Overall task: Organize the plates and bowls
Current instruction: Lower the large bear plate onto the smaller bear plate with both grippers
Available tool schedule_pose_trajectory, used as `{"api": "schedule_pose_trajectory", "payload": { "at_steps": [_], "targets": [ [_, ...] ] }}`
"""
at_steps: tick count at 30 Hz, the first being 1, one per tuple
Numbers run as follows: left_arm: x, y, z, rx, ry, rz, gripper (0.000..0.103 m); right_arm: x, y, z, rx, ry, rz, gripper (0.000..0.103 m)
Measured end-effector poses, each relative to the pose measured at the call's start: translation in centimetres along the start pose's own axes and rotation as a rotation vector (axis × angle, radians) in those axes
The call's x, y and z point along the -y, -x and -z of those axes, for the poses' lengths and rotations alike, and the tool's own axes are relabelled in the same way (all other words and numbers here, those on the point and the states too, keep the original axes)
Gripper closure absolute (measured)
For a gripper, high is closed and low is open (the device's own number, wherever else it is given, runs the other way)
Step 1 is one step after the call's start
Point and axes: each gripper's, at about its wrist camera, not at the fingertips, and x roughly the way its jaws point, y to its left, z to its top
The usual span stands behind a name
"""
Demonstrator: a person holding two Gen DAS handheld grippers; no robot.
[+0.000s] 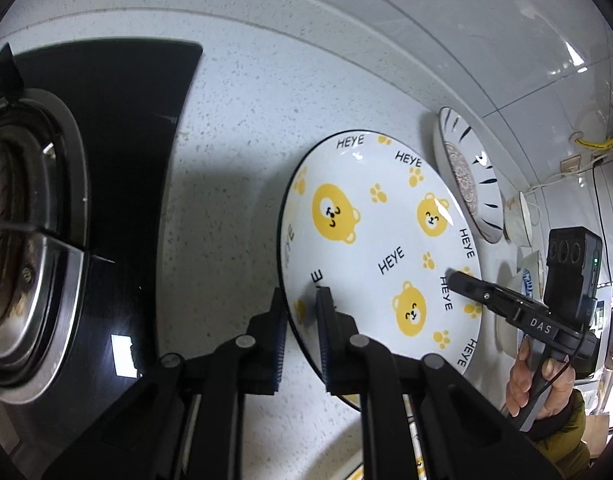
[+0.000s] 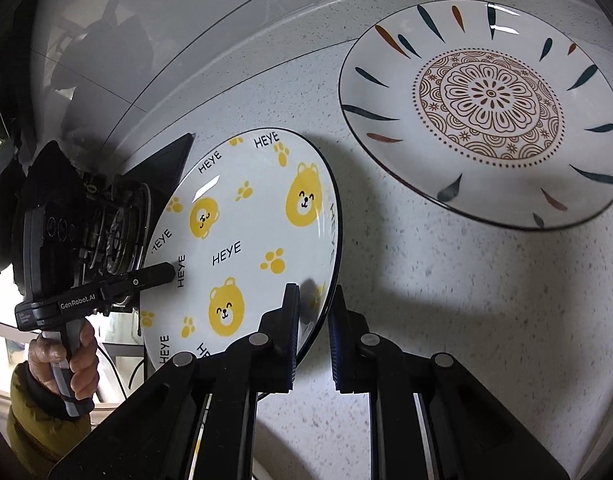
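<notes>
yellow-bear plate (image 1: 380,248) is riding just above the speckled surface (image 1: 234,128), both sets of fingers pinching opposite rim edges: left gripper (image 1: 302,312), right gripper (image 2: 312,312). keeping both grips level should prevent tipping near the mandala plate (image 2: 486,112).

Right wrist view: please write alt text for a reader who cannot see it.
Two hand-held grippers clamp opposite rim edges of a bear-print plate, the right hand-held gripper in the foreground and the left hand-held gripper across from it. A mandala-patterned plate lies beyond on the speckled countertop.
</notes>
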Motion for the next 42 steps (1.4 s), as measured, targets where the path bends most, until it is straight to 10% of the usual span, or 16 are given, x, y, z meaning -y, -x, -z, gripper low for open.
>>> {"api": "schedule_pose_trajectory", "payload": {
  "at_steps": [10,22,42],
  "targets": [
    [2.6,5.9,1.8,0.072,-0.098,0.03,0.09,-2.3,5.9,3.1,0.115,0.017,0.01,0.09],
    [3.9,13.1,12.5,0.059,-0.164,0.128,0.09,-7.1,10.6,13.2,0.165,0.053,0.022,0.09],
    [1.3,6.7,20.8,-0.069,-0.152,0.103,0.089,-3.3,6.4,20.9,0.067,-0.052,0.038,0.09]
  ]
}}
